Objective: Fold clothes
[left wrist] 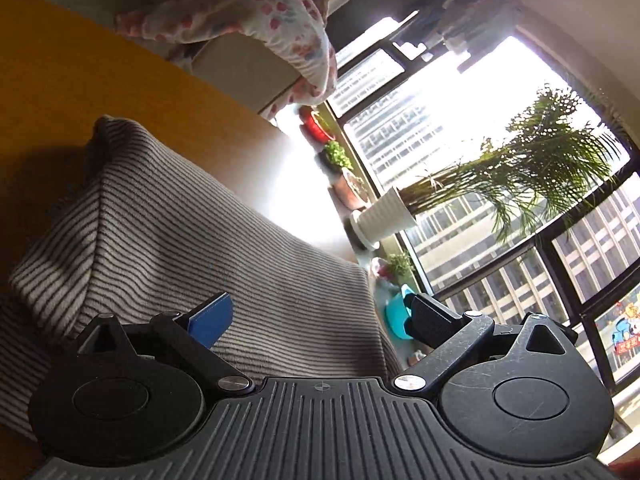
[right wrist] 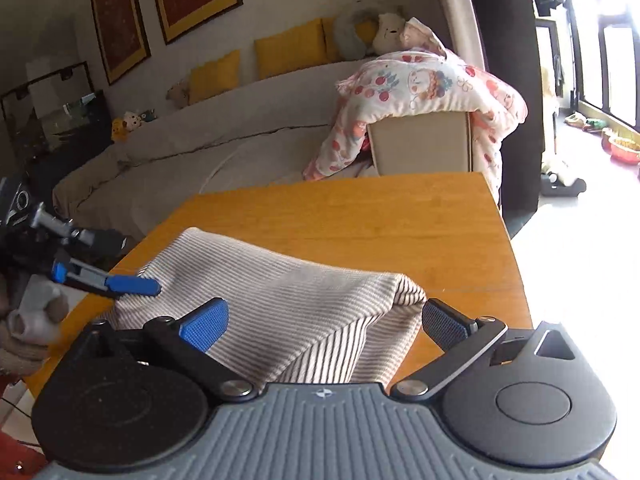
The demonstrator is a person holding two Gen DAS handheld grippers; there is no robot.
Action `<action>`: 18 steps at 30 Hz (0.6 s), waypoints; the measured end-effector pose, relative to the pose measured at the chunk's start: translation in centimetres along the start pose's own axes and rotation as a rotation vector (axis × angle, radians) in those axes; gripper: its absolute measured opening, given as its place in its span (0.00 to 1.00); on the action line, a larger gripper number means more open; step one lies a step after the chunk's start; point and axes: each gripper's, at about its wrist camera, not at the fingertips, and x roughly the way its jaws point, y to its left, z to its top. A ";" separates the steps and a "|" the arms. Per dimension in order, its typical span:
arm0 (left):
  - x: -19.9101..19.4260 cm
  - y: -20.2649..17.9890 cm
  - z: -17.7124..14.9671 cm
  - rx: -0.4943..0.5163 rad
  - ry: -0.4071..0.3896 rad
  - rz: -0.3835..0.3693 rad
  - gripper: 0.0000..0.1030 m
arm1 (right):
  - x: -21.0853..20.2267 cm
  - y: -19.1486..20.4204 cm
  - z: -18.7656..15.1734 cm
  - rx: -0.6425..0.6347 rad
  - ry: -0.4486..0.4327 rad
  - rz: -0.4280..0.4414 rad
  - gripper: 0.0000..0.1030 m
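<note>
The striped cloth lies bunched in a soft heap on the near part of the wooden table, with one end humped up, so I think it has been set down there to be folded flat. The right gripper sits low over the near edge of the cloth with its two fingers spread wide apart, and nothing is pinched between them. The left gripper is at the other side of the cloth, also wide apart and holding nothing, with its blue finger just by the cloth's edge.
</note>
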 end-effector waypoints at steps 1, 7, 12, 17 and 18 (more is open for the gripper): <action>0.3 0.1 -0.3 -0.008 0.012 0.009 0.97 | 0.7 -0.1 0.5 -0.016 -0.001 -0.013 1.00; 1.2 1.1 0.0 -0.014 -0.007 0.033 0.97 | 6.0 1.6 -0.6 -0.306 0.089 -0.188 1.00; 2.7 2.2 2.0 -0.008 -0.041 0.064 0.97 | 6.3 1.7 -2.2 -0.269 0.115 -0.219 1.00; 5.2 2.3 5.2 0.034 -0.043 0.105 0.97 | 4.6 3.0 -3.8 -0.195 0.104 -0.265 1.00; 5.7 2.4 5.8 0.037 -0.046 0.111 0.98 | 4.4 3.6 -4.0 -0.202 0.102 -0.276 1.00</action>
